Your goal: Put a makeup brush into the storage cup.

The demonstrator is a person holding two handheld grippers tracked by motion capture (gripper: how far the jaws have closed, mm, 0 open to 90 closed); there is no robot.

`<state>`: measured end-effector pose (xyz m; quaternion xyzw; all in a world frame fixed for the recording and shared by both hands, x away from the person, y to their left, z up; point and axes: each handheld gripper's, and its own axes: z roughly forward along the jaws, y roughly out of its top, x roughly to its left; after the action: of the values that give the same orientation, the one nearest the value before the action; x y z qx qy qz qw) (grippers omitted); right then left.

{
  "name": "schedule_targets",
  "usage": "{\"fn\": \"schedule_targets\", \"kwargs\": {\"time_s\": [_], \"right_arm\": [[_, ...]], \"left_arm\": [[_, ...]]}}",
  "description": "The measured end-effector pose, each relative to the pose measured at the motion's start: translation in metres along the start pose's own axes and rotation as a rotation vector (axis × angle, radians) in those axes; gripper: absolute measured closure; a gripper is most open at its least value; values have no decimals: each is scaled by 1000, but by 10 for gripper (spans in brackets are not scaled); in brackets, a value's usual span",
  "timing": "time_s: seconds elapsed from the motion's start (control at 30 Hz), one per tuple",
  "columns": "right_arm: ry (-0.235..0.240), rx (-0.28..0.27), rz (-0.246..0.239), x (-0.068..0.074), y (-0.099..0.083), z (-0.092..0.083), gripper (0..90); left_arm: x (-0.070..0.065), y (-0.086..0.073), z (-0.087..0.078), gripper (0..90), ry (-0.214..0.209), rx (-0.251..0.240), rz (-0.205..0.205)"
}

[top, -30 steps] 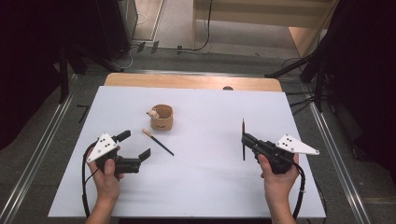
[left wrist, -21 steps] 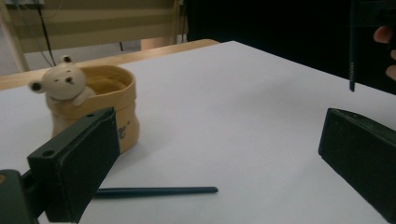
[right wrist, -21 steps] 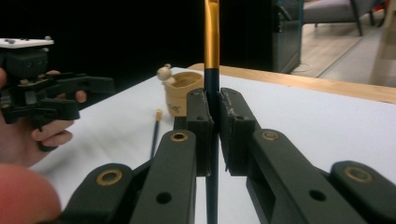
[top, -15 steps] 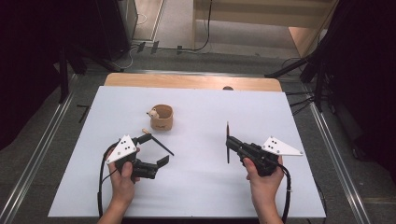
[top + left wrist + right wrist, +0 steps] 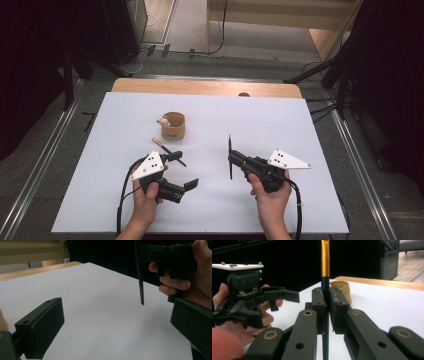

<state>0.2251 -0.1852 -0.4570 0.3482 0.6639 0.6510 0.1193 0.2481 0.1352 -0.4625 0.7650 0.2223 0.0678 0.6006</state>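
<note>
The right gripper pinches a pen upright near the worktop's middle; the left gripper, jaws wide, could knock it askew.

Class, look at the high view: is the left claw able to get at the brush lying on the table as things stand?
Probably yes. The left claw is open and holds nothing, the brush lies right beside it on the bare table, and the cup stands apart.

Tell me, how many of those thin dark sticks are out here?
2: one brush clamped upright in the right gripper, another lying on the table by the left gripper. More could be inside the cup.
</note>
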Motion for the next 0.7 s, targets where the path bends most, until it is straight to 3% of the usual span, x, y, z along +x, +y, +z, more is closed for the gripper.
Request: {"fn": "schedule_targets", "kwargs": {"time_s": [0.2,0.33,0.47,0.57,0.7], "right_arm": [[33,-7,2,9,-2,7,848],[75,-24,2,17,-5,14,848],[93,-26,-3,22,-6,18,848],[107,-33,-9,26,-7,21,848],[120,-39,-16,31,-10,26,848]], "left_arm": [[-11,0,11,1,-8,25,12],[-18,1,16,153,24,31,-3],[-23,0,19,201,24,44,-1],[-27,0,23,228,1,47,-4],[-31,1,25,311,8,50,-2]]}}
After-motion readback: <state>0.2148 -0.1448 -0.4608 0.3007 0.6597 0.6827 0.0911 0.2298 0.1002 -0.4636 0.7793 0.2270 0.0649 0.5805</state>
